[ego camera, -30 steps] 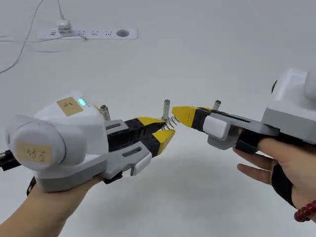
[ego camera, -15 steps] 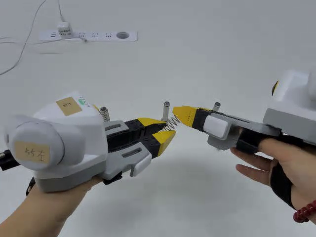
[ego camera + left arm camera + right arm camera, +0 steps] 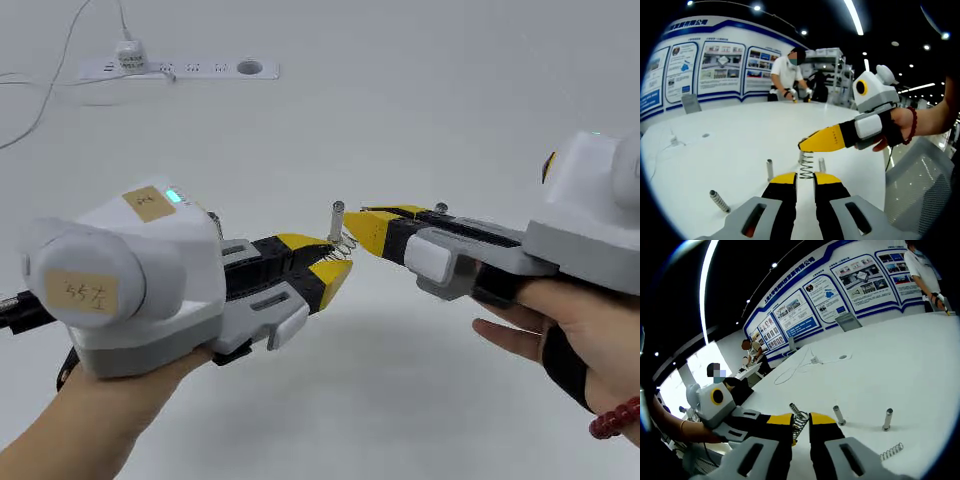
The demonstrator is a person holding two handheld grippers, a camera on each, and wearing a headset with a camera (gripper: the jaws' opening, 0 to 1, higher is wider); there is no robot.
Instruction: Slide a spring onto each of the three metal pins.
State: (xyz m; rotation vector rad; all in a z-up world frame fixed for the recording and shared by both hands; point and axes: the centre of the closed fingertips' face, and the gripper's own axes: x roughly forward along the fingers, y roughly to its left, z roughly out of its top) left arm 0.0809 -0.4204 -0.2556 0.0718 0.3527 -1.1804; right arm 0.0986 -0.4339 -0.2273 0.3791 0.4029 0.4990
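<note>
**One grip to be released before threading**

Head view: a small silver coil spring [image 3: 348, 243] is held beside an upright grey metal pin [image 3: 337, 215] at the counter's middle.
Left gripper view: the left gripper [image 3: 805, 175] is closed on one end.
Right gripper view: the right gripper [image 3: 802, 420] is closed on the other; one grip is best released before centring.

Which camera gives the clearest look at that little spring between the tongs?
The left gripper view: the spring shows at full length, every coil distinct. The right gripper view shows it slanted and partly hidden; the head view shows it tiny, its coils hard to tell apart.
</note>
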